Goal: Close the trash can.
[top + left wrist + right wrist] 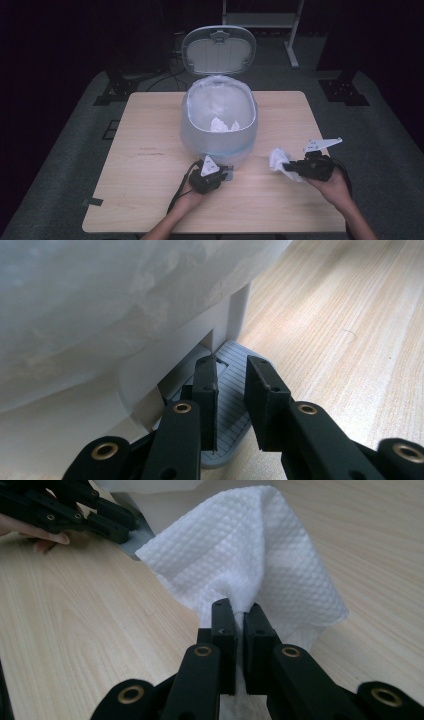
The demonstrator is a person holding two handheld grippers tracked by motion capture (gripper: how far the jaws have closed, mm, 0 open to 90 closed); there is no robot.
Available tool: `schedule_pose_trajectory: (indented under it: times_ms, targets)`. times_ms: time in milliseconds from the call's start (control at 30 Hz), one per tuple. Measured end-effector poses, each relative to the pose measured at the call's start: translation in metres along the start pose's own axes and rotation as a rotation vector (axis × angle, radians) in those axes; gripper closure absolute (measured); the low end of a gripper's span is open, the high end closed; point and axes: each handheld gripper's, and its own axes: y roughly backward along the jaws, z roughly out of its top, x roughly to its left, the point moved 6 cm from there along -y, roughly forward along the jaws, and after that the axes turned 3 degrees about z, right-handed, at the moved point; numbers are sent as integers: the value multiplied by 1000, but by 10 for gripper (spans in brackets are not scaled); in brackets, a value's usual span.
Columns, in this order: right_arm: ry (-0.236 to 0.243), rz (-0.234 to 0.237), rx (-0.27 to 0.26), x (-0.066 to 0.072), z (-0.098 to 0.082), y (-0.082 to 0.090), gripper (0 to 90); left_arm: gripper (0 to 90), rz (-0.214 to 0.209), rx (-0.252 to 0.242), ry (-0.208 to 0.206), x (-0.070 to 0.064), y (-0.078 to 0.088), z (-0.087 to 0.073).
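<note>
Holding lid open depends on your left gripper (230, 390), jaws together, empty, pressing pedal (232, 405); slip there, lid (218, 49) drops shut. Bin (219, 125) could skid under uneven push. Tissue (250, 555), pinched in right gripper (239, 615) right of bin, may snag rim or fall.

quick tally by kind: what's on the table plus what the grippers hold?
Pedal bin, lid open, bag-lined: 1
White paper towel clamped in the right hand-held gripper: 1
Crumpled white paper pieces in the bin: at least 2, exact count unclear
Hand-held grippers: 2, the left hand-held gripper on the bin's pedal
Total: at least 6
</note>
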Motion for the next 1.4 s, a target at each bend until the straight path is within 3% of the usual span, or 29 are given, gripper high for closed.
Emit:
schedule_pose_trajectory:
  times_ms: [1400]
  targets:
    - [40, 20, -72, 24, 54, 47, 856, 754, -1, -4, 4, 0, 0, 0]
